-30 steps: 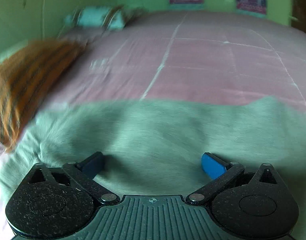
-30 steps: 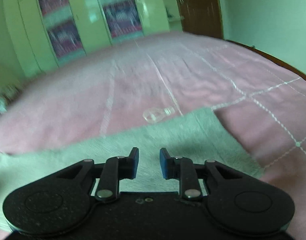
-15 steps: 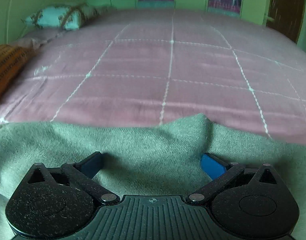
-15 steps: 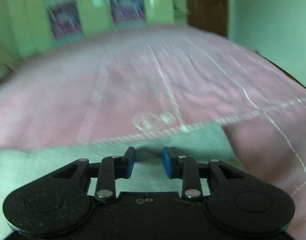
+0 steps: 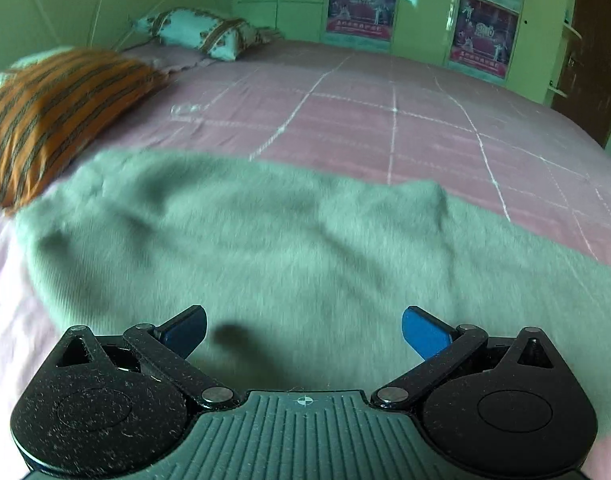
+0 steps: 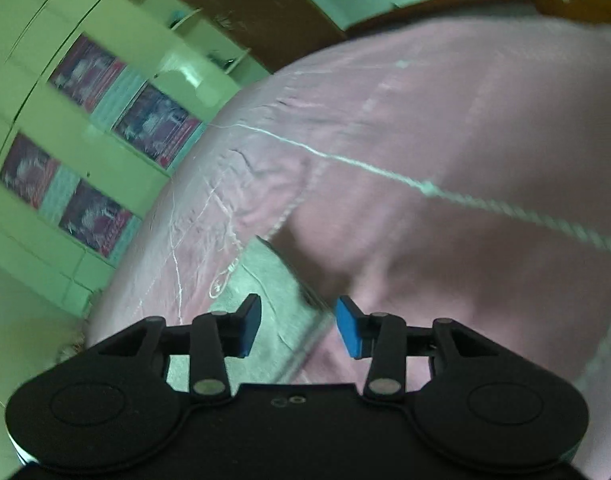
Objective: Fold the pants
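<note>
One pair of green pants [image 5: 289,240] lay on one pink bedsheet [image 5: 385,120]. There were two pillows: one orange striped pillow [image 5: 53,116] and one patterned pillow [image 5: 201,34].

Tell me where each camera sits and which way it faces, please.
Left wrist: on the left gripper, low over the grey-green pants, facing across the pink bed to pillows and wardrobe; open fingers show.
Right wrist: on the right gripper, tilted, over the pants' edge; open fingers show.
Shared: pants, bed, wardrobe.

The pants [image 5: 265,248] are spread across the near part of the bed [image 5: 385,120]; a pillow [image 5: 53,112] is set at their left, another pillow [image 5: 201,32] farther back, cabinets [image 5: 421,12] beyond
</note>
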The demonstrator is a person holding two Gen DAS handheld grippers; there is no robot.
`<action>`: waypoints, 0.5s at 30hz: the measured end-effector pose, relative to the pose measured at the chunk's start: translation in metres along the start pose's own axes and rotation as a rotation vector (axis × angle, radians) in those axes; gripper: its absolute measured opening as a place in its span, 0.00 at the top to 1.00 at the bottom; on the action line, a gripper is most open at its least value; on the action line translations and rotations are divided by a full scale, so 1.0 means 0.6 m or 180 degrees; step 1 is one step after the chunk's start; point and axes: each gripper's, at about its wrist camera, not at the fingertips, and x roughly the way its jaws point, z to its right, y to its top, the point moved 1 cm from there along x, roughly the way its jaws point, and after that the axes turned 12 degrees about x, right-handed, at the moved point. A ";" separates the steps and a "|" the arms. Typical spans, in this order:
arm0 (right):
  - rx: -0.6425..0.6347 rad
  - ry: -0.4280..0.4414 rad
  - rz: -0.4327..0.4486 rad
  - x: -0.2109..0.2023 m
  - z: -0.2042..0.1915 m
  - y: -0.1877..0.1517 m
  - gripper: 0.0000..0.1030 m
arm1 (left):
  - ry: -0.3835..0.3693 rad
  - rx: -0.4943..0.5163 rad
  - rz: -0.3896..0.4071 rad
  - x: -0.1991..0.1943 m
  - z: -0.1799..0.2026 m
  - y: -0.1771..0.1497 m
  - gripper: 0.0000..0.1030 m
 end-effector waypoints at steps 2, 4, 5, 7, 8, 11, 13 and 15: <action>-0.0070 0.0002 0.0004 -0.001 -0.006 -0.016 0.73 | 0.0023 0.0033 0.0001 -0.008 0.003 -0.014 0.00; -0.0179 -0.0005 -0.0030 0.009 -0.017 -0.025 0.77 | 0.0057 0.0034 0.0043 -0.020 0.007 -0.026 0.00; -0.0247 -0.0043 -0.0065 0.017 -0.023 -0.026 0.78 | 0.0064 0.0017 0.0055 -0.022 0.005 -0.028 0.00; -0.0377 -0.0092 -0.0097 0.032 -0.035 -0.028 0.89 | 0.0094 0.0032 0.0012 -0.019 0.002 -0.033 0.00; -0.0469 -0.0170 -0.0098 0.031 -0.039 -0.030 0.94 | 0.0119 0.0078 -0.0036 -0.015 0.002 -0.034 0.00; -0.0802 -0.0234 -0.0059 0.032 -0.067 -0.031 0.99 | 0.0180 0.0296 -0.0095 -0.007 0.010 -0.044 0.00; -0.0941 -0.0062 0.0065 0.013 -0.080 -0.035 0.99 | 0.0179 0.0295 -0.0057 -0.011 0.010 -0.048 0.00; -0.1046 -0.0136 0.0064 0.016 -0.081 -0.040 0.99 | 0.0180 0.0298 -0.0027 -0.012 0.010 -0.052 0.00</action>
